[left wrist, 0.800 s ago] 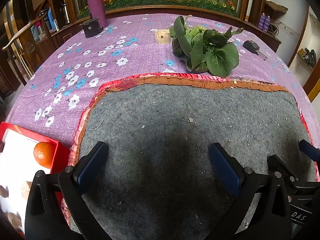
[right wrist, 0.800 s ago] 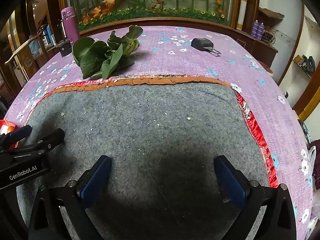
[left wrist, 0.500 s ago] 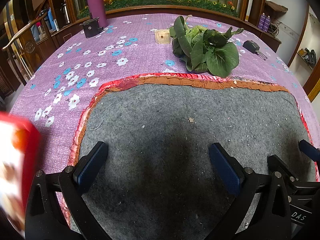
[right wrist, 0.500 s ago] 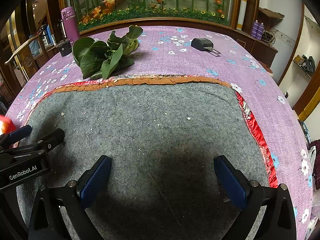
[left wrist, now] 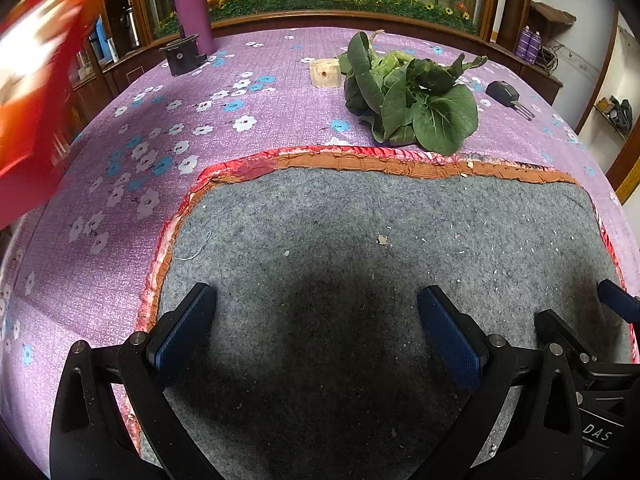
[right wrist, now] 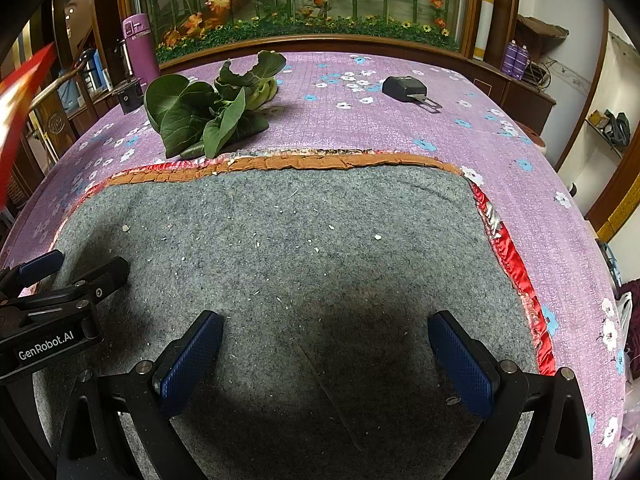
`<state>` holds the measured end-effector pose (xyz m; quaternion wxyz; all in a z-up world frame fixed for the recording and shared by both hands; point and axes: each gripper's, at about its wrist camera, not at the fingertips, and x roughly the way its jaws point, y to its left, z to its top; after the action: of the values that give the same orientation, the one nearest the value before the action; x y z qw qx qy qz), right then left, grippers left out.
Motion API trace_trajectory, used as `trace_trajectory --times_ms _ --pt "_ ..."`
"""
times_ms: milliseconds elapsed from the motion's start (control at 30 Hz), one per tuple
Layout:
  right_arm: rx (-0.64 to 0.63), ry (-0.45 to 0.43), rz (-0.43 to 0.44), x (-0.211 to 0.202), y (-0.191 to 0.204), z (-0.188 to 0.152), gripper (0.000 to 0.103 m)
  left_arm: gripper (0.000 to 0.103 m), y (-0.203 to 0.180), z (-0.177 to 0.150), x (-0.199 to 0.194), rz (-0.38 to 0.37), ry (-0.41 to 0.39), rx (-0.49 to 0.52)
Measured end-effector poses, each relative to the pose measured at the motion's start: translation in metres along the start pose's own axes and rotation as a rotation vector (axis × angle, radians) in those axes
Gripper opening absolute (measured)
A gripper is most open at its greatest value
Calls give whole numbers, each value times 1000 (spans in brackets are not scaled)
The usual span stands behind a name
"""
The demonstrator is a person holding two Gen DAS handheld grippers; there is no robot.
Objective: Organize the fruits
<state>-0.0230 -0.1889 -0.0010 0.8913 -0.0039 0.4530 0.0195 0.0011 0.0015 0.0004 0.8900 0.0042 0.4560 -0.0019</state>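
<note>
A red box [left wrist: 36, 80] is a motion-blurred shape in the air at the far left of the left wrist view; its edge also shows at the left of the right wrist view [right wrist: 20, 92]. No fruit can be made out in it now. My left gripper [left wrist: 316, 336] is open and empty, low over the grey felt mat [left wrist: 380, 240]. My right gripper [right wrist: 326, 356] is open and empty over the same mat [right wrist: 280, 240]. Each gripper shows at the edge of the other's view.
A bunch of leafy greens [left wrist: 412, 96] lies beyond the mat on the purple flowered tablecloth [left wrist: 160, 120]. A pale wooden block [left wrist: 324, 73], a car key [left wrist: 506, 94], a small black holder [left wrist: 182, 56] and a purple flask [left wrist: 191, 4] stand further back.
The red box, which lay at the lower left with an orange in it, has swung up through the air to the upper left. Both grippers have stayed still and open.
</note>
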Motion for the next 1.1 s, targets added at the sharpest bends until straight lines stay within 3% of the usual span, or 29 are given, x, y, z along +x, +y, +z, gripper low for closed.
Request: trace_trajectory --times_ms 1100 --pt "1 1 1 -1 1 2 103 103 0 -6 2 -2 2 0"
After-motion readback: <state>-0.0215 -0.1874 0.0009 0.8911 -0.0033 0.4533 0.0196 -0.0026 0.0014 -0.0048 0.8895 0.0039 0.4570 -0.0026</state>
